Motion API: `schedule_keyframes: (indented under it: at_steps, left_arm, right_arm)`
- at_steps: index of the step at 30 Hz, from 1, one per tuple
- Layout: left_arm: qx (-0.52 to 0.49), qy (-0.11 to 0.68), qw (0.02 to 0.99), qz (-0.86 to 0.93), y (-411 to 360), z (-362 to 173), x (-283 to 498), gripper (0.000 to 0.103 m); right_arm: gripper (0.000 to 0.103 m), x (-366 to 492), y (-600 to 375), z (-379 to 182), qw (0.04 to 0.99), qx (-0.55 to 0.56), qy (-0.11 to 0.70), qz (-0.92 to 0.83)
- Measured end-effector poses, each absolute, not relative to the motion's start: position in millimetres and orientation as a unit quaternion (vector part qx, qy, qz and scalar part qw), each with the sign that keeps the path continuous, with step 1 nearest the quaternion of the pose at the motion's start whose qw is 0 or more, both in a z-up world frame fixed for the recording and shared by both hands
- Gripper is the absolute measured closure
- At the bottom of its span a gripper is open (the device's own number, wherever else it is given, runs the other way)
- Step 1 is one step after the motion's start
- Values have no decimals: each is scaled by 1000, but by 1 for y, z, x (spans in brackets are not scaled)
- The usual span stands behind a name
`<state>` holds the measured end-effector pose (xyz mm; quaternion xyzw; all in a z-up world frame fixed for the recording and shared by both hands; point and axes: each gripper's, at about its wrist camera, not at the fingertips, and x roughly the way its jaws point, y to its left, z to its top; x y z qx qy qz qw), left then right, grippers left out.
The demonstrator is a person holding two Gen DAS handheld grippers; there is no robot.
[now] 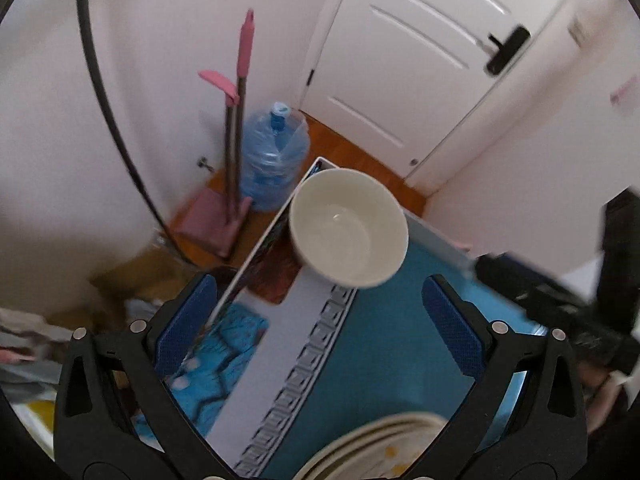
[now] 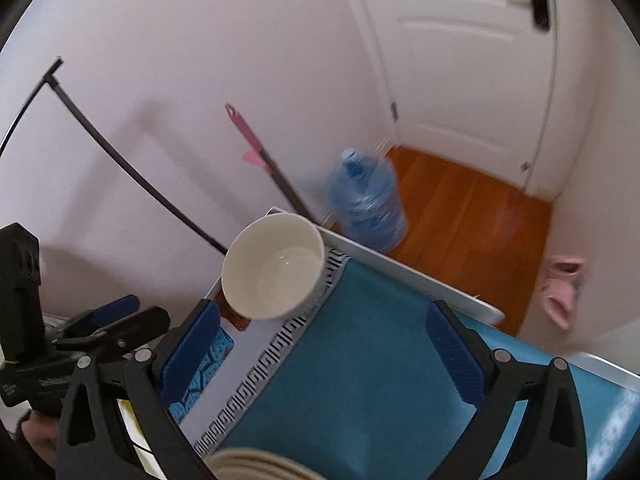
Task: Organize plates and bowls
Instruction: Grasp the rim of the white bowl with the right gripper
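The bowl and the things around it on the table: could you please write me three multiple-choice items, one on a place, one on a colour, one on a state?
1. Where does the white bowl stand?
A. near the far corner of the table
B. on the stacked plates
C. on the floor by the door

2. What colour is the cloth under both claws?
A. red
B. teal blue
C. yellow

3. How is the left claw?
A. shut on the bowl
B. shut on a plate
C. open, with nothing between its pads

Answers:
1. A, as the bowl sits by the table's corner, beyond the plates.
2. B, as teal blue fabric fills the space between the pads.
3. C, as the blue pads stand wide apart with only the cloth beneath.
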<state>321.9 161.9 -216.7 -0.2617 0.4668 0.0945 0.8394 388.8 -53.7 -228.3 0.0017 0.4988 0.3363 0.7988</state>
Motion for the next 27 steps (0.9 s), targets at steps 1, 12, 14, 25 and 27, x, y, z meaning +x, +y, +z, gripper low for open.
schedule_keyframes:
  at_steps: [1,12,14,25,27]
  left_arm:
    - [-275,467,835,91,163,-224,328,7]
    - [-308,481,819,59,161,-283,364,54]
    - [-310,481,818,63,165,-288,367,60]
    - [-302,480,820,76,178,-304,372,80]
    - [-289,480,824,78,174,-303,372,80]
  right_arm:
    - [2,394,-51,-236,792,9,506,343]
    - [41,431,-26,-294,751,41,545,370]
    - [44,433,-21,-300,749,41,546,373]
    - [78,428,-6,-315,745,42,545,382]
    - [78,426,-7,-313,747,40,543,381]
